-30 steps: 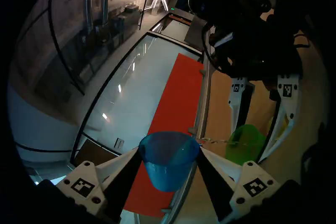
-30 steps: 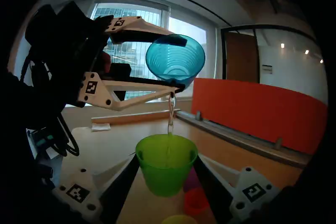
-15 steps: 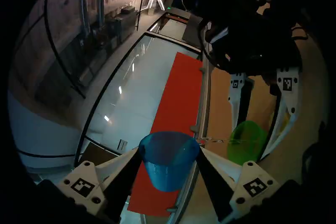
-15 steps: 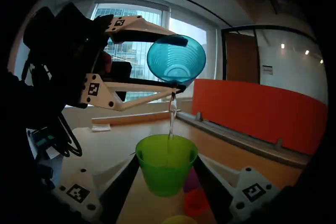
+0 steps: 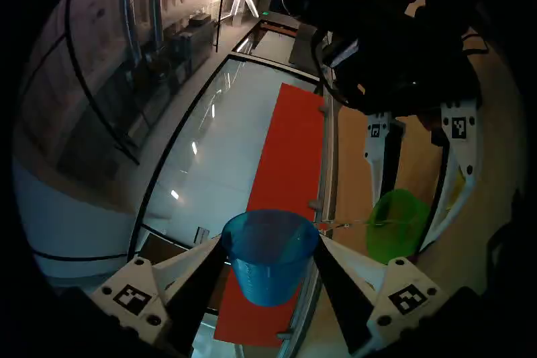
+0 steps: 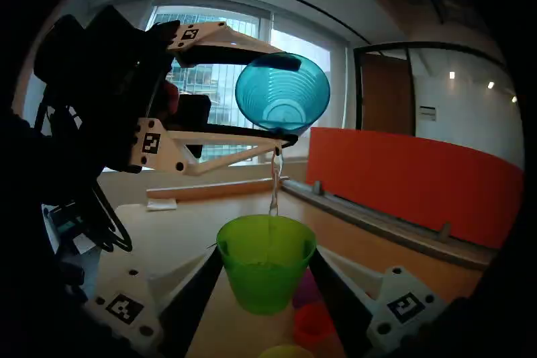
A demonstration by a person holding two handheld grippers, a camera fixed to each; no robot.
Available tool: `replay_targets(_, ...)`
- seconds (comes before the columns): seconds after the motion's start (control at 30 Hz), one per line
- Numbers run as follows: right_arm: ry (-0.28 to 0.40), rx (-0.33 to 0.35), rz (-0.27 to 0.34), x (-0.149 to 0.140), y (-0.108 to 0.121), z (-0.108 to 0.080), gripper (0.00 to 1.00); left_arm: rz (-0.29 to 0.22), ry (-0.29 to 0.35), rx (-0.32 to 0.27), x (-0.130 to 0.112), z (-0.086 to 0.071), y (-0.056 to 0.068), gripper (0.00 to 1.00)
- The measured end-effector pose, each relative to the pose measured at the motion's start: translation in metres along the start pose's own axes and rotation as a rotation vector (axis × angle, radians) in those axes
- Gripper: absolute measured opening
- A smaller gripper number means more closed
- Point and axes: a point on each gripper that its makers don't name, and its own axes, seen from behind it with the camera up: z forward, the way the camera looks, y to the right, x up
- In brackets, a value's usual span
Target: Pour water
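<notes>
Water point(image 6: 274, 183): falling as a thin stream from the lowered lip of the blue cup point(image 6: 282, 93) into the open mouth of the green cup point(image 6: 266, 260) directly beneath, passing through the gap between the two cups. Level inside the green cup not clearly readable. Left gripper point(image 6: 292, 99): pinching the blue cup between both fingers, holding it tipped on its side, mouth turned toward the right gripper view's camera, raised above the green cup and well clear of its rim. Right gripper point(image 6: 266, 250): clamping the green cup upright between both fingers, over the wooden table point(image 6: 168, 237). Seen from the left gripper view, stream running sideways from the blue cup's rim across to the green cup. Red cup point(image 6: 312, 321) and purple cup point(image 6: 309, 287) standing just beside the green cup, low and to its right. Orange partition point(image 6: 416, 183) running along the table's far edge.
</notes>
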Motion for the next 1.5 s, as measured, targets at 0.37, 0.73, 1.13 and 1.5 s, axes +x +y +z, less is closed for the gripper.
replay_targets(0.37, 0.004, -0.004, 0.002, -0.001, 0.002, 0.000, 0.90, 0.051, 0.000, 0.006, 0.003, -0.001, -0.004, 0.87)
replay_targets(0.73, 0.007, -0.007, 0.004, -0.001, 0.002, -0.002, 0.90, 0.103, 0.004, 0.009, 0.009, -0.002, -0.003, 0.87)
replay_targets(1.13, 0.011, -0.010, 0.003, 0.000, 0.004, -0.002, 0.90, 0.173, -0.002, 0.022, 0.011, 0.000, -0.006, 0.87)
replay_targets(1.5, 0.015, -0.015, 0.002, 0.002, 0.006, -0.003, 0.90, 0.240, 0.014, 0.038, 0.020, 0.000, -0.008, 0.87)
